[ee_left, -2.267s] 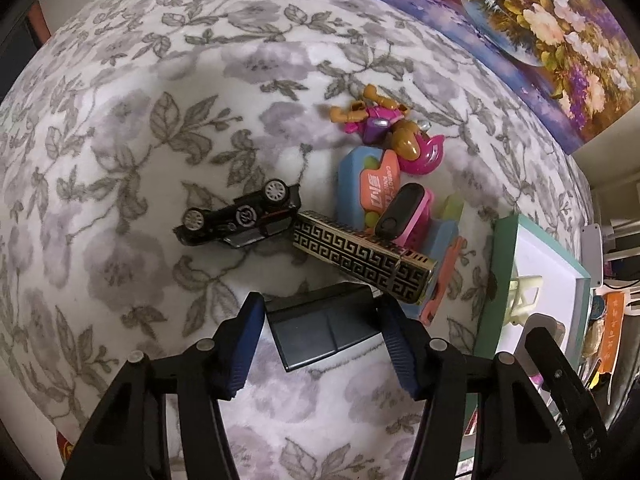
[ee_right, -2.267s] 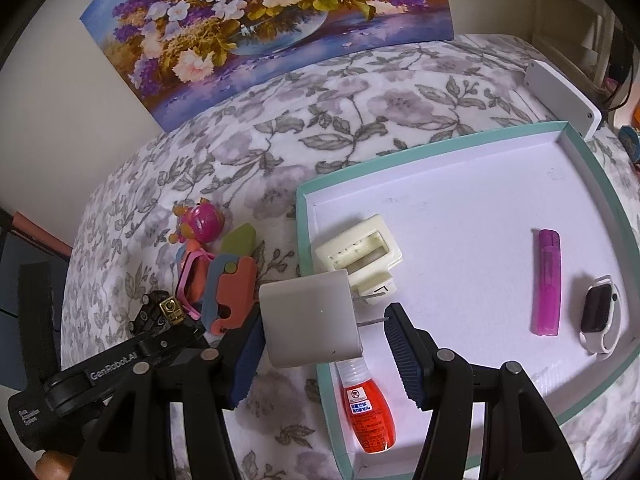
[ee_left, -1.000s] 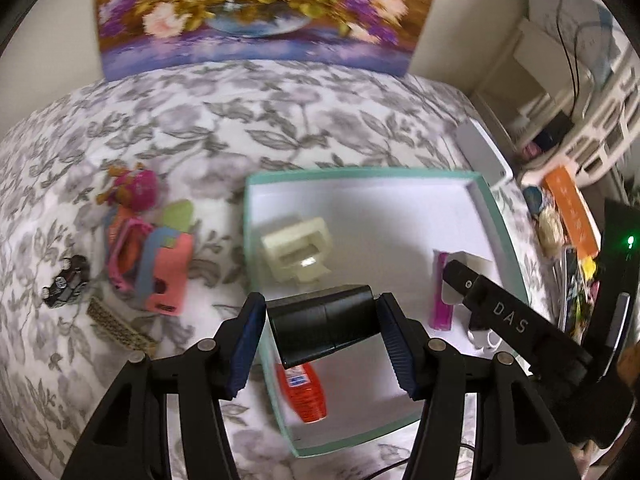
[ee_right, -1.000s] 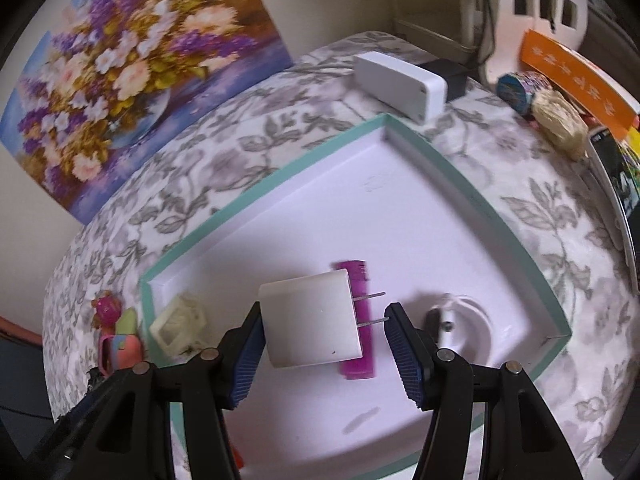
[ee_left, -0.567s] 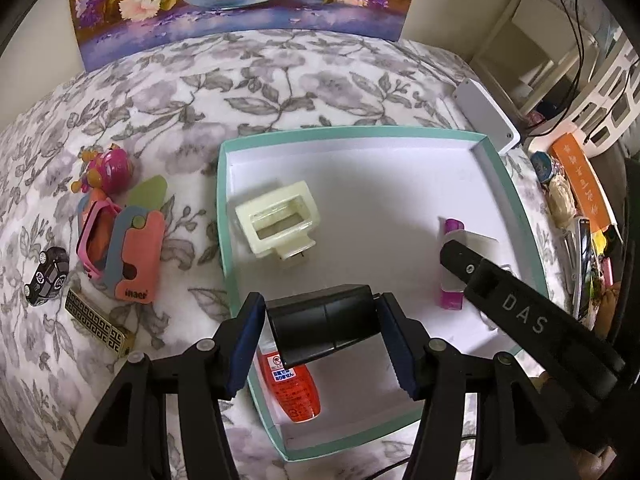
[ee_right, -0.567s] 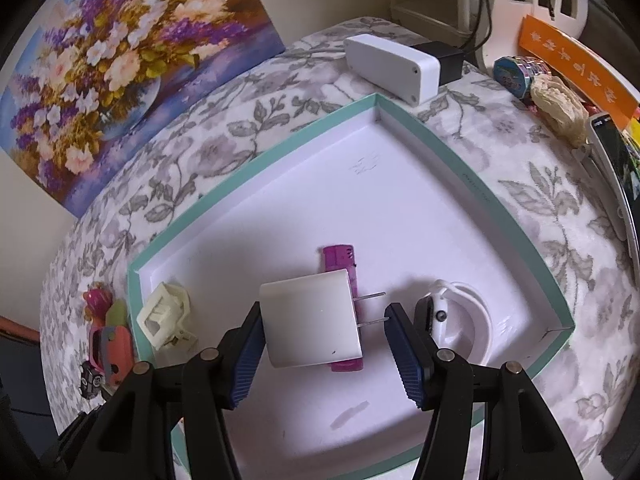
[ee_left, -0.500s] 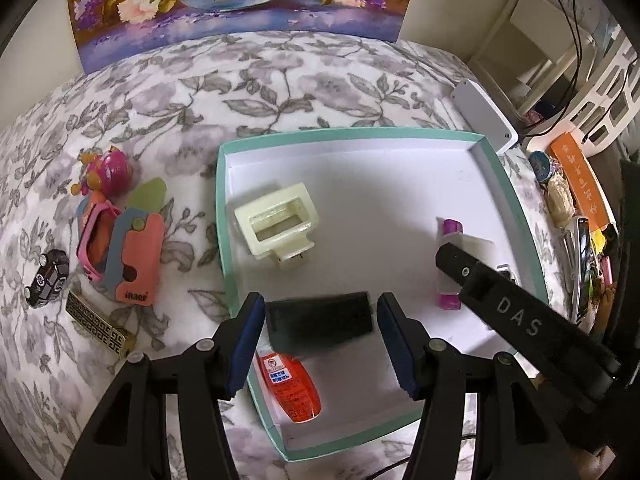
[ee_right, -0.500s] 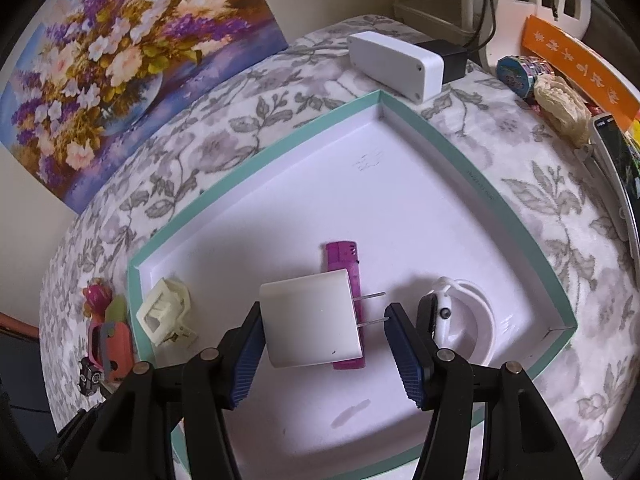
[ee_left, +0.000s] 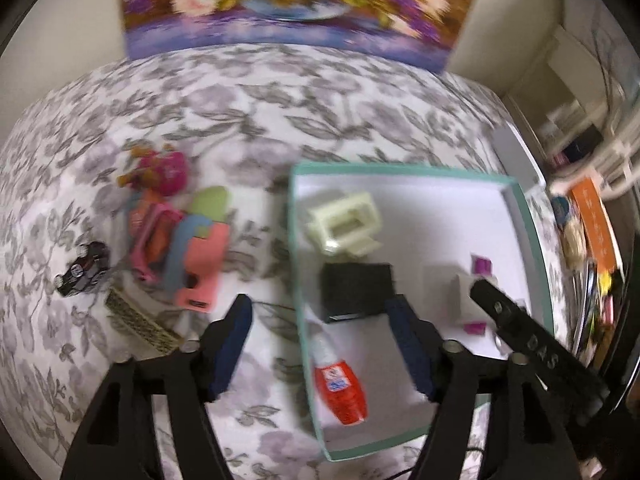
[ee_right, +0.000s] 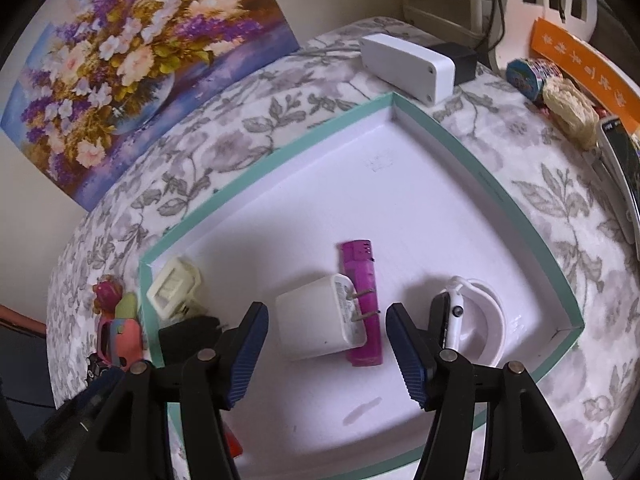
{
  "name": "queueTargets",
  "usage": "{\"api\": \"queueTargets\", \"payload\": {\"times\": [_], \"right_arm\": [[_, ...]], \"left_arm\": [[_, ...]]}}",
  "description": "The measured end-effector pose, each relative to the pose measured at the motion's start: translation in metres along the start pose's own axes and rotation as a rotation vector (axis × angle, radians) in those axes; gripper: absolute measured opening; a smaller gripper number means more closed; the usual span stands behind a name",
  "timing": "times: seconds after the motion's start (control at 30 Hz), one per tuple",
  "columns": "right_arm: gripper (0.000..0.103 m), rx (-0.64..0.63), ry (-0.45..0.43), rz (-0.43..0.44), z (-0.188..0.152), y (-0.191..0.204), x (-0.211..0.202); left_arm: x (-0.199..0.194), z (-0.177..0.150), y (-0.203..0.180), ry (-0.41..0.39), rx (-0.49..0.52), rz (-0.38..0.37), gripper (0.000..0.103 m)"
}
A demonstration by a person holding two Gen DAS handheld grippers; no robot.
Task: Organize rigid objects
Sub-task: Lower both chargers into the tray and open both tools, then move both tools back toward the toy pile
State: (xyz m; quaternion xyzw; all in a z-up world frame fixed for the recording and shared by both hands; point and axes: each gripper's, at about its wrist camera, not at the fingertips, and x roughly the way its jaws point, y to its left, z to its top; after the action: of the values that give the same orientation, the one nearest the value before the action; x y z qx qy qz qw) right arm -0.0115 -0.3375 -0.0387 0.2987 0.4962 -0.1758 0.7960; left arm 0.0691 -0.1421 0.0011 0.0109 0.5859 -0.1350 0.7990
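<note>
Both the black box [ee_left: 357, 291] and white charger [ee_right: 320, 328] have dropped into the tray [ee_right: 472, 146]; the 2 hand-held grippers, left [ee_left: 326, 354] and right [ee_right: 325, 354], are hanging open, and should be lifting straight away.

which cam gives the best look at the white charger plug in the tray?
Right wrist: the white charger plug lies sharp and unobstructed between the open right gripper, prongs resting on the purple lighter. Left wrist shows only a blurred pale block partly behind the other gripper's arm.

Teal-rimmed white tray [ee_right: 280, 152], purple lighter [ee_right: 362, 300], grey floral cloth [ee_left: 240, 120], red bottle [ee_left: 342, 392].
</note>
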Motion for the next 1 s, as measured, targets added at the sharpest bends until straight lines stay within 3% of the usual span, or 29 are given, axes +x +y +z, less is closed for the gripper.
{"api": "queueTargets", "payload": {"times": [0.2,0.3,0.37,0.4,0.43,0.57,0.7,1.0], "right_arm": [[0.069,-0.039,0.022,-0.021,-0.002,0.008,0.006],[0.069,-0.044,0.032,-0.026,-0.003,0.01,0.008],[0.074,-0.049,0.036,-0.028,-0.003,0.011,0.01],[0.084,-0.053,0.038,-0.027,-0.003,0.012,0.01],[0.087,-0.054,0.037,-0.025,-0.003,0.013,0.011],[0.088,-0.067,0.028,-0.028,-0.003,0.016,0.01],[0.099,-0.08,0.009,-0.051,-0.003,0.018,0.007],[0.101,-0.12,-0.043,-0.067,-0.005,0.035,-0.007]], "left_arm": [[-0.007,0.008,0.042,-0.018,-0.131,0.047,0.083],[-0.01,0.01,0.062,-0.029,-0.179,0.088,0.095],[-0.012,0.01,0.075,-0.034,-0.212,0.11,0.095],[-0.013,0.01,0.082,-0.036,-0.232,0.119,0.095],[-0.014,0.01,0.087,-0.036,-0.245,0.125,0.095],[-0.018,0.009,0.108,-0.044,-0.296,0.156,0.096],[-0.024,0.01,0.126,-0.053,-0.333,0.185,0.096],[-0.039,0.009,0.166,-0.065,-0.404,0.207,0.096]]}}
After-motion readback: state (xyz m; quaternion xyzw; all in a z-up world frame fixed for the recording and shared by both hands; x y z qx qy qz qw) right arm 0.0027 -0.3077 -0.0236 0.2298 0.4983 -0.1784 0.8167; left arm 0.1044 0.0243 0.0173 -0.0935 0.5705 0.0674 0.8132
